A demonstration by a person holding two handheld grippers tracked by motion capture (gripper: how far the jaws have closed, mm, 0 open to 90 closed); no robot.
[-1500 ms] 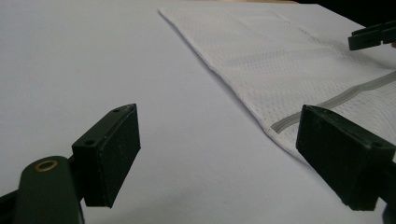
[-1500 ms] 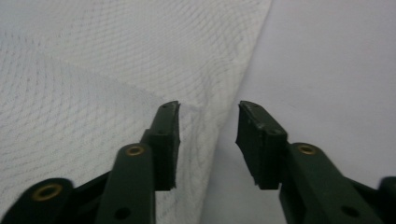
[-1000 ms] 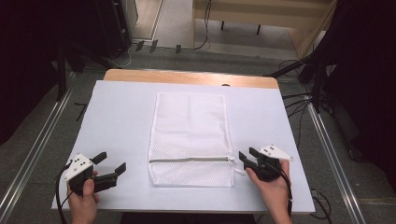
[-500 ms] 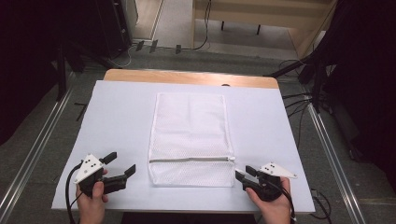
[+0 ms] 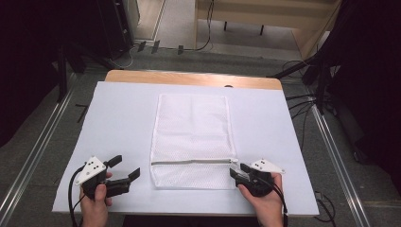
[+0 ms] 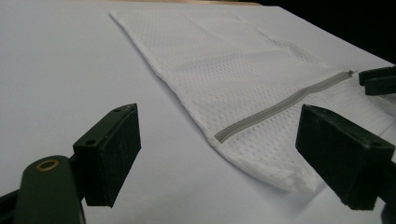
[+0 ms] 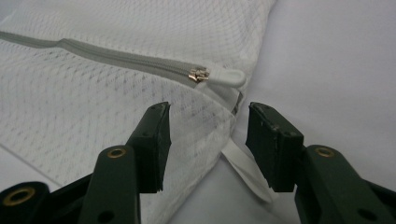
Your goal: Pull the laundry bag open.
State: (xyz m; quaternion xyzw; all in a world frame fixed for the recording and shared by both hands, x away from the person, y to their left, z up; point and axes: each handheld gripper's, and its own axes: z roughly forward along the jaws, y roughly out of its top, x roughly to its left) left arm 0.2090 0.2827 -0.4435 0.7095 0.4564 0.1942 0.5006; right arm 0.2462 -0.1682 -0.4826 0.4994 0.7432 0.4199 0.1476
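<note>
A white mesh bag [image 5: 191,127] lies flat on the white table top [image 5: 118,118], with a grey zipper [image 5: 194,161] running across its near end. My right gripper [image 5: 237,170] is open at the bag's near right corner. In the right gripper view its jaws [image 7: 208,112] straddle the bag's edge just below the metal zipper slider [image 7: 198,74] and its white pull tab [image 7: 229,77]. My left gripper [image 5: 126,166] is open and rests apart from the bag's left edge. In the left gripper view the bag [image 6: 233,65] and zipper [image 6: 280,105] lie beyond the spread jaws [image 6: 219,135].
A white strap loop [image 7: 243,163] hangs from the bag's corner between the right jaws. The table's wooden far edge [image 5: 189,78] shows past the white sheet. Cables [image 5: 302,101] and metal rails [image 5: 335,156] lie on the floor around the table.
The right gripper has slid left until its jaws reach the bag's zipper corner. The left gripper has shifted a little right, toward the bag. The bag has not moved.
</note>
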